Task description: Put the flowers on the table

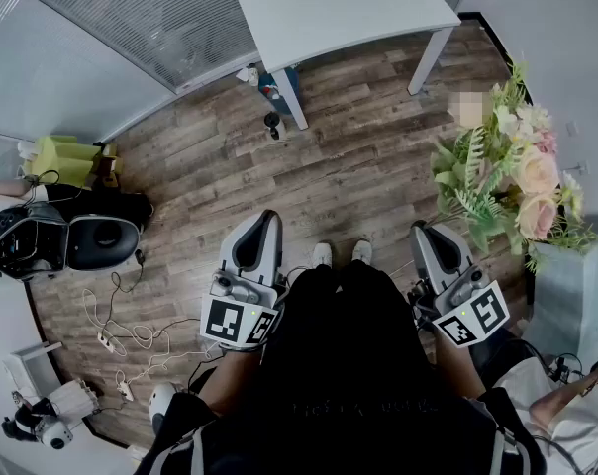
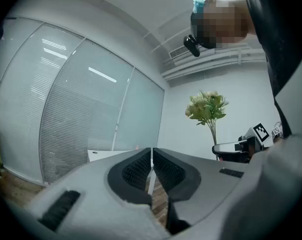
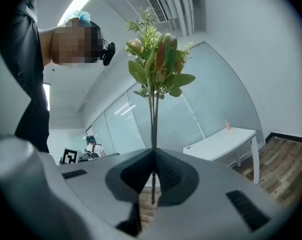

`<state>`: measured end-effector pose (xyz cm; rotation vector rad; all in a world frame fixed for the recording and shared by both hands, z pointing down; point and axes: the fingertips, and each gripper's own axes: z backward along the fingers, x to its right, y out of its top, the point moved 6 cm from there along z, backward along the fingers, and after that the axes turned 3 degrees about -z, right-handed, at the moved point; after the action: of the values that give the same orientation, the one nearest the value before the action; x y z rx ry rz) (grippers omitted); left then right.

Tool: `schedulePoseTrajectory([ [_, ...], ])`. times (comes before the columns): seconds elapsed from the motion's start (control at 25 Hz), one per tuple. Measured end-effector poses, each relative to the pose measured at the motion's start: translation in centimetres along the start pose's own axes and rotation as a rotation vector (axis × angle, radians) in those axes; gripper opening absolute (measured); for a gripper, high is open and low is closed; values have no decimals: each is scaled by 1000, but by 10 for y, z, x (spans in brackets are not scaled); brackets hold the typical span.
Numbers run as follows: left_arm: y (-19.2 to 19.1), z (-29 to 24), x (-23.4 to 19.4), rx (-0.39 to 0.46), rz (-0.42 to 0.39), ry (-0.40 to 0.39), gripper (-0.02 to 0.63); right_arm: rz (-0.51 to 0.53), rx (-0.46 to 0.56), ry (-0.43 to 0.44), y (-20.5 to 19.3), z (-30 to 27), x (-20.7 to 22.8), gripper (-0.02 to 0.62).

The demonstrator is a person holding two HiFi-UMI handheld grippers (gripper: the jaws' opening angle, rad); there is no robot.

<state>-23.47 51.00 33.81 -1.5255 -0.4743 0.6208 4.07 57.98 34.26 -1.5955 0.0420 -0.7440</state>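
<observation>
Head view first: I look steeply down on the wearer's dark torso, with white shoes (image 1: 341, 253) planted on the wood floor (image 1: 358, 156). The left gripper (image 1: 269, 218) hangs low on its side of the body and the right gripper (image 1: 424, 230) on the other, each with its marker cube turned toward the camera. The flowers (image 1: 507, 166), pale pink blooms among green leaves, rise at the right edge near the right gripper. The white table (image 1: 339, 8) stands at the top of the frame, well apart from the bouquet. A black case (image 1: 66, 237) and loose cables (image 1: 131, 336) lie on the floor to the left. In the left gripper view I see the jaws pressed together, with only a hairline slit between them and nothing in it. Beyond them the table's edge shows low before the glass wall (image 2: 76, 119), and the flowers stand upright farther right against a white wall. In the right gripper view the jaws are pinched on the thin stems (image 3: 153, 129), which run straight up from between the pads to the leafy head. The table sits off to the right, and another person (image 3: 92, 146) stands far back at the left.
</observation>
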Motion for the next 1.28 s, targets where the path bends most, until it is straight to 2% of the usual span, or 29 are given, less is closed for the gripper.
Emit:
schedulePoseTrajectory([
  [0.2,-5,-2,14,-39,-22,2,23,6,9,30,2,4,8,34],
  [0.56,2,-15,50,-45,-76,30,23,26,19,81,11,12,47,34],
  [0.8,-3,-7,26,-40,-54,35,23,60,-17,73,5,-2,31,34],
  [1.0,-25,-60,26,-50,-63,27,23,32,-16,66,5,-16,81,34],
  [1.28,-19,-129,-14,-57,-7,9,23,39,-29,48,34,-73,113,34],
])
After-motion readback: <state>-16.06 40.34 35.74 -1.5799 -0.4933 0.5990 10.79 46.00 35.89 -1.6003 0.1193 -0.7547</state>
